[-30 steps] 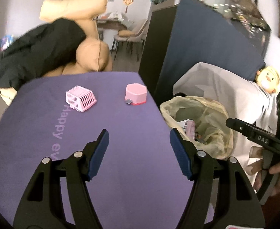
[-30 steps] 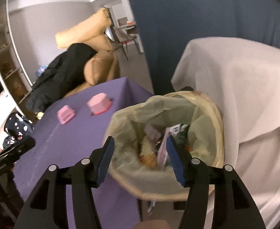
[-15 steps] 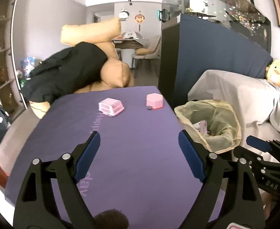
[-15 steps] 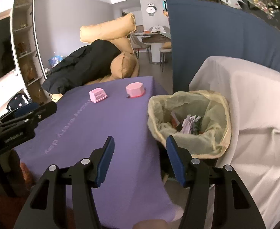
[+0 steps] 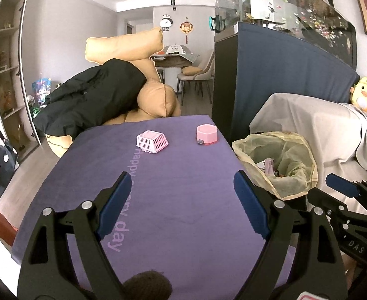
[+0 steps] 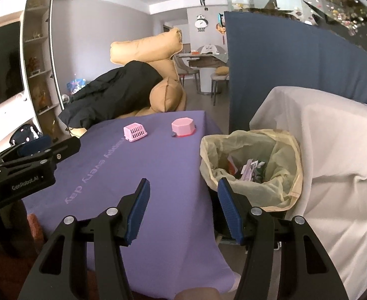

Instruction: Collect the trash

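Both hand-held grippers have drawn back from the trash bin (image 6: 252, 167) since a second ago, so more of the purple-covered bench (image 5: 183, 187) shows. The left hand-held gripper (image 5: 183, 200), whose jaws have just been opening, stands wide apart with nothing between them, over the bench beside the bin; the right hand-held gripper (image 6: 182, 203) stands apart and empty just before the bin. The trash (image 6: 248, 168) lies inside the bin, while a pink basket (image 5: 152, 141) and pink box (image 5: 206, 134) sit at the bench's far end from it.
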Tool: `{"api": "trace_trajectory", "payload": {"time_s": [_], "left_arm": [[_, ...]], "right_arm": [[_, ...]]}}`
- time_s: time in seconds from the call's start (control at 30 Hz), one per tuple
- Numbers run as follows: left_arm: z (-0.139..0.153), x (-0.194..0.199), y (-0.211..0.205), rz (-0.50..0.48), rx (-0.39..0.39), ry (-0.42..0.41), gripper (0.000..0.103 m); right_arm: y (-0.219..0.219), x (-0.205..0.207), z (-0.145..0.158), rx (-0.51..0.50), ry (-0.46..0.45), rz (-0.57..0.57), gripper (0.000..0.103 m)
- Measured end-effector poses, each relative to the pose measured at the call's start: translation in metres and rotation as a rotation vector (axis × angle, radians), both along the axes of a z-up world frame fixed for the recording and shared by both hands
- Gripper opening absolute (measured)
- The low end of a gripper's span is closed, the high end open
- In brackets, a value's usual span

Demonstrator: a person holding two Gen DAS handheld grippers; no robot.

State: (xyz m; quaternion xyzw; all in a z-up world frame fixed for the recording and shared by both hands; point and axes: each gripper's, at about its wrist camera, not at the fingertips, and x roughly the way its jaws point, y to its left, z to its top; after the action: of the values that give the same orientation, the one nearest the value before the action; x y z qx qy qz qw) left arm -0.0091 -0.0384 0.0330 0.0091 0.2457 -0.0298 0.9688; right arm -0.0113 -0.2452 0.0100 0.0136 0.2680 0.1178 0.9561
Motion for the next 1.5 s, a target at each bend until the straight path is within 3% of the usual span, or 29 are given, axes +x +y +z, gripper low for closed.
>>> {"api": "trace_trajectory", "payload": {"time_s": [1.5], "left_arm": [[-0.0045,0.0051,-0.0005,0.008,-0.01,0.034,0.08]], "right_arm": [[-0.0013,0.0047,-0.0039,0.014,0.031,-0.005,0.053]]}}
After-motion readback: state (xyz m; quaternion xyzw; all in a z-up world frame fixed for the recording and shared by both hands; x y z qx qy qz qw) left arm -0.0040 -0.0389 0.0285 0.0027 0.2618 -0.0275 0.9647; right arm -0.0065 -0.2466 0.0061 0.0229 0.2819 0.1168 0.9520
